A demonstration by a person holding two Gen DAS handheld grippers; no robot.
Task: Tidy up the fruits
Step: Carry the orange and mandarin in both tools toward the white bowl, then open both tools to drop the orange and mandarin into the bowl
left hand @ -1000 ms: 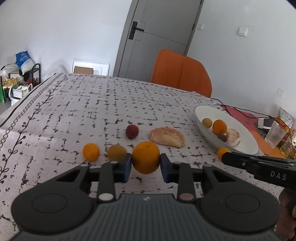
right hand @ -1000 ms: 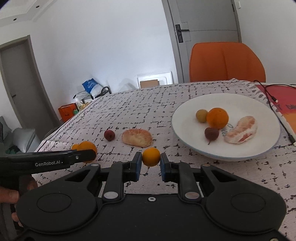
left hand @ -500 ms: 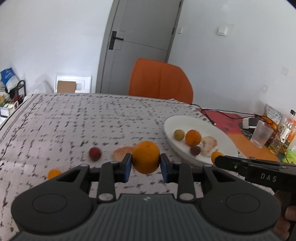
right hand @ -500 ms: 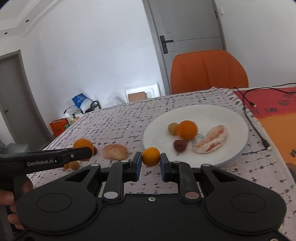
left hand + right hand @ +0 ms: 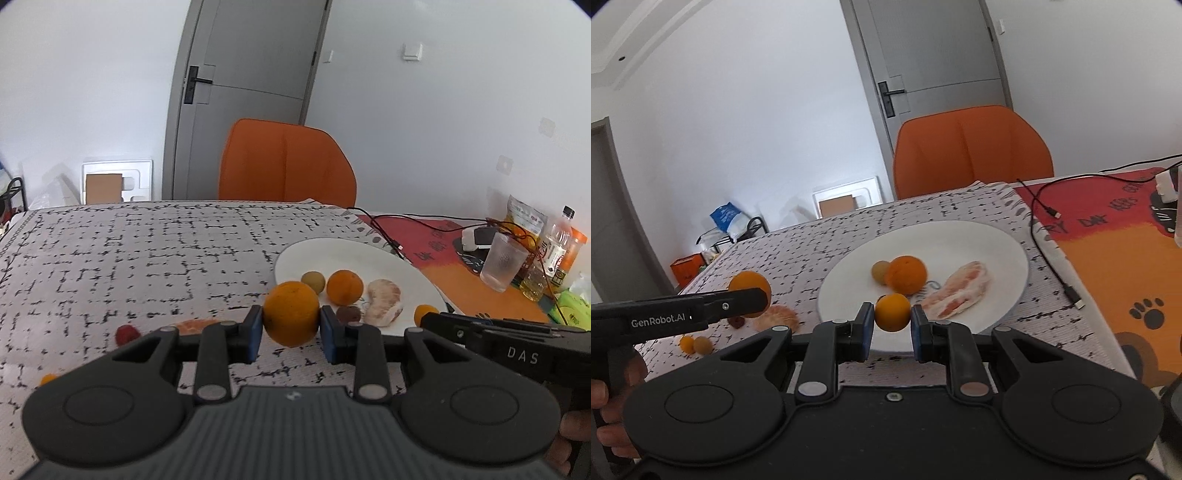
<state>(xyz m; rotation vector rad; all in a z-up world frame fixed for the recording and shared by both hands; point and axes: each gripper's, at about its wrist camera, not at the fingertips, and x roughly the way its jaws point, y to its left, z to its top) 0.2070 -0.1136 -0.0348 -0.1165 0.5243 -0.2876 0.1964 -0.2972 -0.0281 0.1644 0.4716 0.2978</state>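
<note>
Left hand-held gripper point(image 5: 291, 328) clamps a large orange point(image 5: 291, 313), right hand-held gripper point(image 5: 892, 328) a small one point(image 5: 892, 312), low centre, near the plate point(image 5: 997, 243); crowded release risks roll-off.

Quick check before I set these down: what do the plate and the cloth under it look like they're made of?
White plate: probably glazed ceramic, smooth with a soft sheen and a faint printed mark near the middle; melamine can't be ruled out. Tablecloth: looks like woven fabric, matte, with a fine ribbed texture and a printed black dash grid. Neither looks slippery enough to roll fruit far.
</note>
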